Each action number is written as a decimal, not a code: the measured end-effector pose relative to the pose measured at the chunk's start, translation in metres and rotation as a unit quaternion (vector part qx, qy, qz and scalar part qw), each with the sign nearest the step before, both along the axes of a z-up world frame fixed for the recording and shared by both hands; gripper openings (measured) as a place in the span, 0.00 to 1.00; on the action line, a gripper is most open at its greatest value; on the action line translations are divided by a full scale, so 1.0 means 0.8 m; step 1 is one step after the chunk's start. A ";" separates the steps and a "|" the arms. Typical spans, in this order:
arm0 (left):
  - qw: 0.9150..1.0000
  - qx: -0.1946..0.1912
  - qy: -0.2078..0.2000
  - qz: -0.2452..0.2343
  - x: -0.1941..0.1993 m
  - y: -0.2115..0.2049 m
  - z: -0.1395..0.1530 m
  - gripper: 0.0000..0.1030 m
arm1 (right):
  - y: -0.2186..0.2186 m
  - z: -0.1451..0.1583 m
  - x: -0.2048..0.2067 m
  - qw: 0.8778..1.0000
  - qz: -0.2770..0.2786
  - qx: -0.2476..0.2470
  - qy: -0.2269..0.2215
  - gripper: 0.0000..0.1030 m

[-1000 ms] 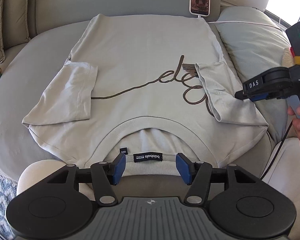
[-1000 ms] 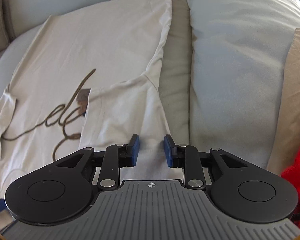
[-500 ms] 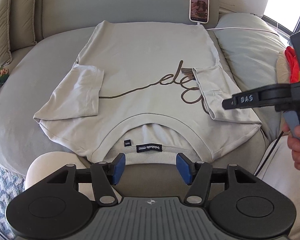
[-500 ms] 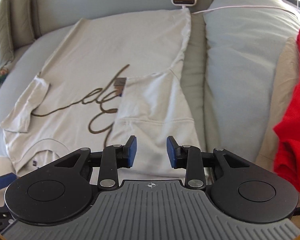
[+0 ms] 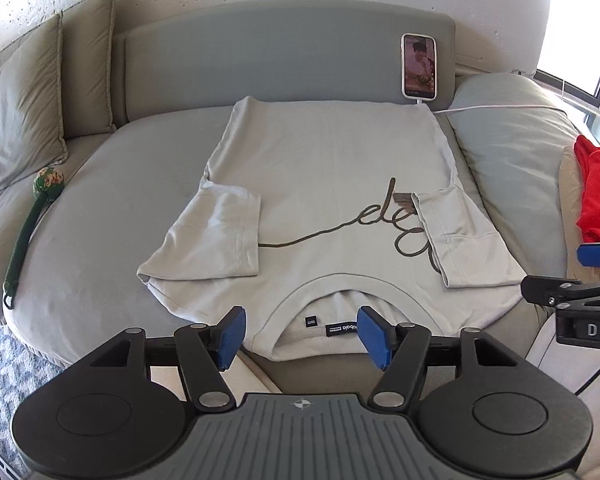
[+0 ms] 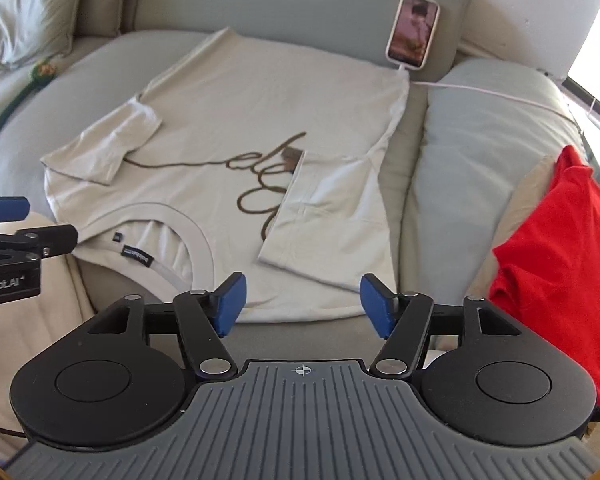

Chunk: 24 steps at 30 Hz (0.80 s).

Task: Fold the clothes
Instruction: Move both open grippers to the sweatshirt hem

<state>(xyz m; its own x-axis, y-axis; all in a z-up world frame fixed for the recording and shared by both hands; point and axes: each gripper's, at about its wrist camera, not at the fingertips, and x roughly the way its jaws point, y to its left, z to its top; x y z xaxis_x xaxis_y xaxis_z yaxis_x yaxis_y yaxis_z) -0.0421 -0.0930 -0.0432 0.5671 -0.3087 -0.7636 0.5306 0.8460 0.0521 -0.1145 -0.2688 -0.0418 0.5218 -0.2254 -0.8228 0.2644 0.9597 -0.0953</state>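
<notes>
Fingers on left gripper (image 5: 301,334) & right gripper (image 6: 302,302) just opened wide, empty, above t-shirt (image 5: 324,184).

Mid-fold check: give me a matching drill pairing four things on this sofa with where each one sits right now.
Things:
1. phone
2. red garment
3. green stick
4. beige T-shirt

Places:
A. spread flat on the seat, both sleeves folded in
B. propped upright against the backrest, cable plugged in
C. draped at the sofa's right end
D. lying on the left side of the seat, near the cushions

Pairs: 1-B, 2-C, 3-D, 4-A
</notes>
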 end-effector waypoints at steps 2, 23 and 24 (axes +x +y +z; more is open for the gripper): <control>1.000 -0.002 -0.007 0.003 -0.003 0.004 0.007 0.65 | 0.002 0.020 -0.010 1.000 -0.008 -0.005 -0.018 0.77; 0.999 -0.001 0.015 -0.043 0.058 0.017 0.036 0.73 | -0.027 0.052 -0.022 0.989 -0.054 0.121 -0.065 0.85; 0.999 -0.002 0.017 -0.045 0.070 0.018 0.041 0.74 | -0.041 0.054 -0.020 0.984 -0.065 0.151 -0.064 0.85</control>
<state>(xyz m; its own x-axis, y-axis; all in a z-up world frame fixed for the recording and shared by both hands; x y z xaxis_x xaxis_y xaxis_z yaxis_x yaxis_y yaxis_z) 0.0142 -0.0786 -0.0101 0.5100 -0.3608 -0.7808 0.6058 0.7951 0.0282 -0.1302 -0.3014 0.0012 0.6090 -0.0536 -0.7914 0.3787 0.8963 0.2307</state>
